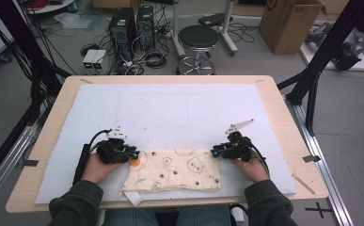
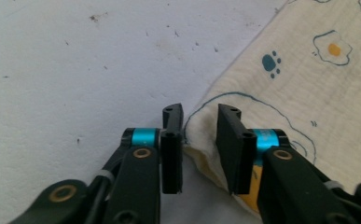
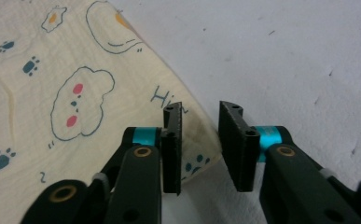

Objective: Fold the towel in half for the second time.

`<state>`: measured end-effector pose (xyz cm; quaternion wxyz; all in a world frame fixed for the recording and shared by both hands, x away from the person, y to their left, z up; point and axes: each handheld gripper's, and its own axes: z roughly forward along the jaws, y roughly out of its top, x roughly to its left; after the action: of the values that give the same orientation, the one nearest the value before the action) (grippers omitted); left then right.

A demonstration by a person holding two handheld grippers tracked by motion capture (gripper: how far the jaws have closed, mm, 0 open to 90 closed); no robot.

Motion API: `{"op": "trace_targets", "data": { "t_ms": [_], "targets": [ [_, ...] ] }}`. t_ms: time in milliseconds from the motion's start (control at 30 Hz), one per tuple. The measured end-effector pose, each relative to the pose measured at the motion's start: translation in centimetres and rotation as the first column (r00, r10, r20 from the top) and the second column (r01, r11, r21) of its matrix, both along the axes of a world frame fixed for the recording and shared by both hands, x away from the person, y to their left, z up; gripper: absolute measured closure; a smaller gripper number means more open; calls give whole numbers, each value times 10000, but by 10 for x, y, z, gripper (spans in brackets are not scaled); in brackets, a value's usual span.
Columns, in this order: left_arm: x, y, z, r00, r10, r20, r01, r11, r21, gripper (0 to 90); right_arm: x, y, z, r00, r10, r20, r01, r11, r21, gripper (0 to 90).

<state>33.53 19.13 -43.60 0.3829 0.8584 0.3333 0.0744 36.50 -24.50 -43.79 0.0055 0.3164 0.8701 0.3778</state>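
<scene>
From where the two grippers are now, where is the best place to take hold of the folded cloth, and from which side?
Probably the two far corners of the cloth. The left gripper is open around the far left corner, the right gripper open at the far right corner. Come in low from each outer end: the cloth lies flat on the white mat, so only edges offer grip.

Your desk (image 1: 283, 117), a pale wood top with rounded corners, carries a white mat (image 1: 170, 108) that covers nearly all of it, leaving a wood border on every side. Close up, in both gripper views, the mat shows small dark specks and scuffs. On the mat, near your edge and between your hands, lies a cream cloth (image 1: 179, 172) printed with fried eggs, bears and paw prints, folded into a flat rectangle. A thin wooden stick (image 1: 303, 183) lies on the bare wood at the right front corner, just beside the mat.
</scene>
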Motion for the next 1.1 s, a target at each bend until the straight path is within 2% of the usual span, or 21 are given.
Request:
{"op": "trace_targets", "data": {
  "t_ms": [33, 100, 233, 333, 433, 700, 833, 867, 933, 1000, 1067, 1100],
  "targets": [
    [-1, -1, 0, 10000, -49, 55, 49, 10000, 38, 790, -1, 0, 0, 10000, 66, -17, -66, 10000, -53, 813],
    [-3, -2, 1, 9999, -67, 151, 65, 9999, 126, 823, 0, 1, 0, 9996, 194, -182, -194, 9998, 20, 853],
    [-3, 0, 3, 9993, 94, 353, -99, 9999, 113, 841, 3, 0, 2, 9989, 289, -368, -283, 9995, 157, 867],
    [1, 6, 8, 9980, 439, 463, -425, 9986, -317, 842, 8, -2, 9, 9991, 192, -378, -175, 9989, 438, 869],
    [5, 7, 13, 9964, 533, 660, -510, 9981, -359, 842, 16, -1, 13, 9994, 84, -330, -67, 9986, 520, 869],
    [22, 13, 25, 9871, 1145, 1123, -1076, 9920, -653, 841, 38, 7, 27, 9995, -234, 227, 222, 9985, 500, 869],
    [34, 17, 31, 9782, 1595, 1332, -1461, 9837, -1046, 840, 50, 10, 36, 9981, -476, 391, 451, 9970, 628, 869],
    [37, 18, 32, 9789, 1543, 1338, -1431, 9857, -893, 835, 53, 10, 39, 9971, -548, 519, 517, 9968, 605, 868],
    [42, 18, 35, 9767, 1580, 1454, -1462, 9853, -888, 833, 59, 11, 44, 9960, -649, 622, 599, 9951, 793, 868],
    [45, 20, 38, 9711, 1727, 1647, -1565, 9819, -1066, 834, 64, 13, 50, 9942, -733, 789, 674, 9948, 758, 868],
    [49, 21, 40, 9696, 1726, 1733, -1579, 9828, -957, 833, 67, 14, 57, 9911, -739, 1109, 650, 9945, 821, 868],
    [50, 22, 40, 9691, 1692, 1795, -1544, 9836, -932, 834, 68, 15, 58, 9907, -773, 1124, 679, 9940, 855, 868]
  ]
}}
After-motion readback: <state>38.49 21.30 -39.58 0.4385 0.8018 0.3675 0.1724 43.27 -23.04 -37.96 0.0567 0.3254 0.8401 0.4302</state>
